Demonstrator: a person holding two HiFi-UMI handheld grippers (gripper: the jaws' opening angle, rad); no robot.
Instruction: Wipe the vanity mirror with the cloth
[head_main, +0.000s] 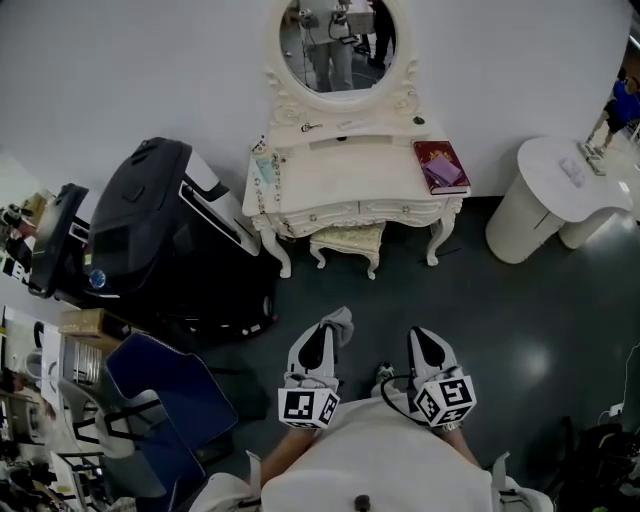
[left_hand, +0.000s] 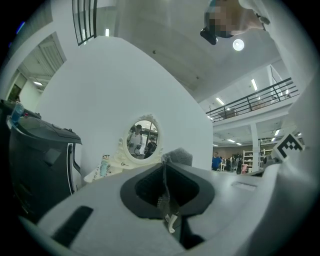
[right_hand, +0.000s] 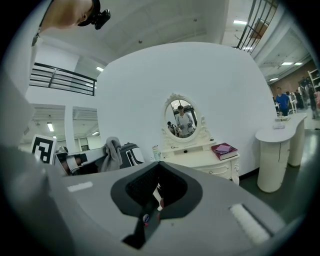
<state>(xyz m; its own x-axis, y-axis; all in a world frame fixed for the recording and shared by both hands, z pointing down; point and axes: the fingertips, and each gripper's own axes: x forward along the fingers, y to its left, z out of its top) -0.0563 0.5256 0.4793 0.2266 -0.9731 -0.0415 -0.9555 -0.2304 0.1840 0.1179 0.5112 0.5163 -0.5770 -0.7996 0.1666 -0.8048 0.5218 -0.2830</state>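
Two jaws of the left gripper (head_main: 325, 338) clamp the grey cloth (head_main: 342, 320) — the right gripper (head_main: 428, 345) has its jaws together, empty. Both hang over dark floor (head_main: 490, 320), well apart from the cream vanity table (head_main: 350, 178) — its oval vanity mirror (head_main: 337, 42) backs a white wall (head_main: 130, 70).

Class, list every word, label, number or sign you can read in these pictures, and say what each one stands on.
No word or number reads clearly anywhere.
Cubes on the left gripper and right gripper: black-and-white square markers, patterns only, no letters.
Red book on the vanity table: cover print too small to read.
Bottle on the same table: label too blurred to read.
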